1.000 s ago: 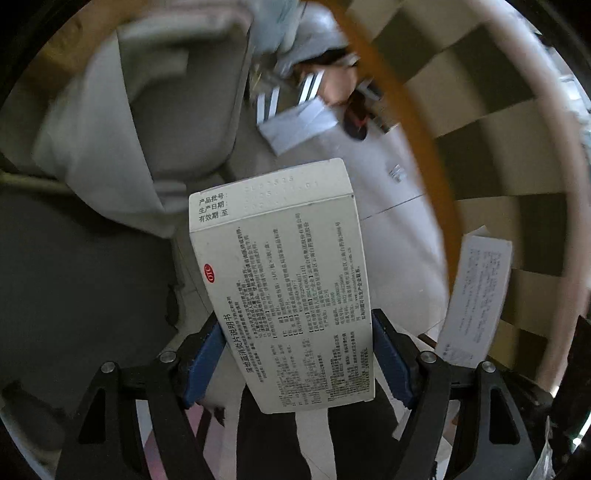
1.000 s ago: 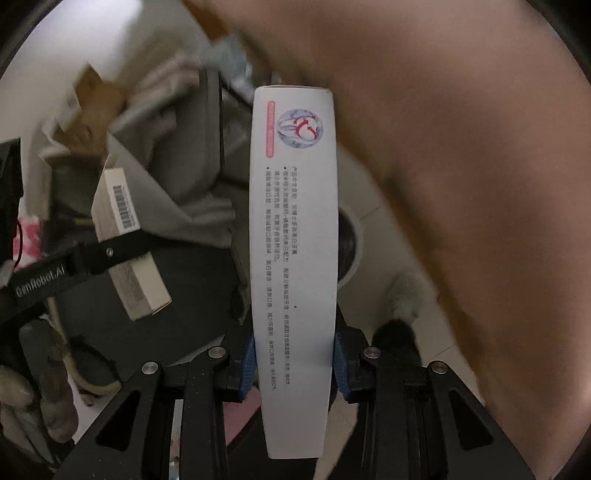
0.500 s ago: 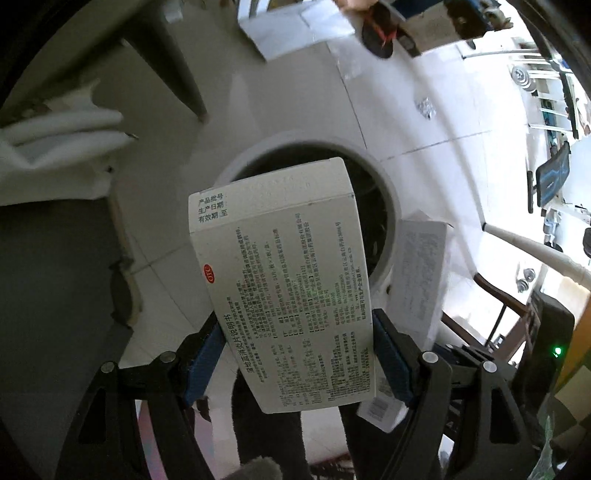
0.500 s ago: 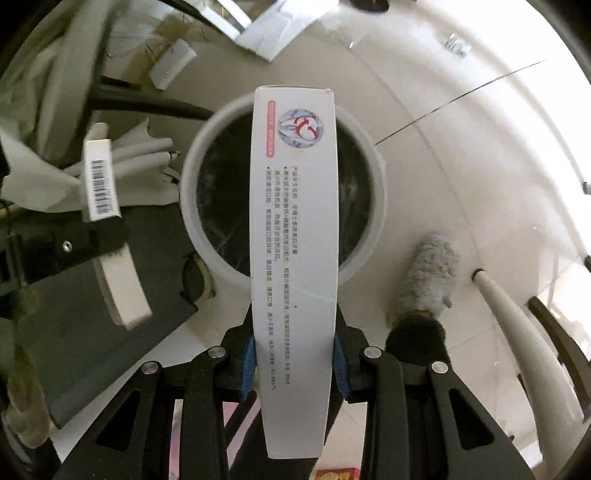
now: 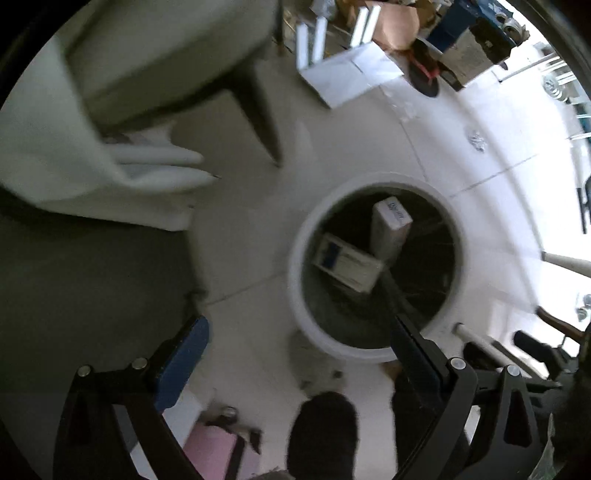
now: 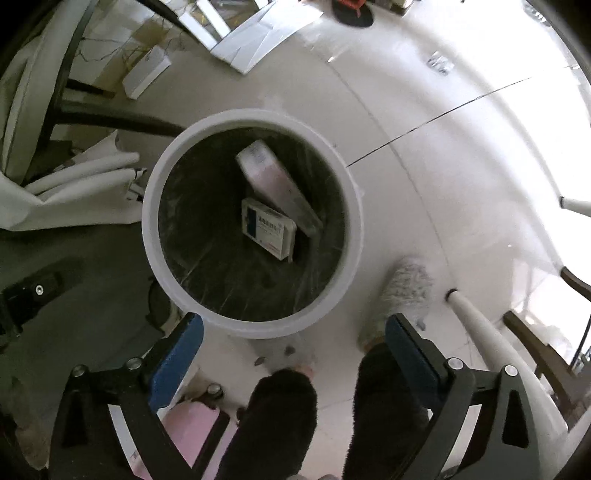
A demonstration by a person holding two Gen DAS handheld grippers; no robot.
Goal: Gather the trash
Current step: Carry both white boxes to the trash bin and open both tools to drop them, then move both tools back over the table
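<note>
A round bin with a white rim [image 5: 295, 266] and a dark liner stands on the pale floor below both grippers. Inside it lie two white cartons. A flat medicine box [image 5: 347, 264] with a blue patch rests near the bottom, and a long narrow box [image 5: 391, 229] leans against the wall. The right wrist view shows the same rim [image 6: 147, 221], flat box [image 6: 267, 227] and long box [image 6: 275, 184]. My left gripper [image 5: 297, 325] points down beside the bin, jaws opening, nothing between them. My right gripper [image 6: 293, 321] hangs over the near rim, jaws opening, nothing between them.
White cloth [image 5: 55, 158] drapes over furniture at the left, beside a dark chair leg [image 5: 258, 107]. White sheets [image 6: 258, 33] and a small box [image 6: 146, 72] lie on the floor beyond the bin. A person's dark-trousered legs [image 6: 280, 417] and a fuzzy slipper [image 6: 402, 291] stand near the bin.
Both grippers have let go: the printed medicine box and the long box left the jaws and now lie in the bin. Both hands came down closer to the bin.
</note>
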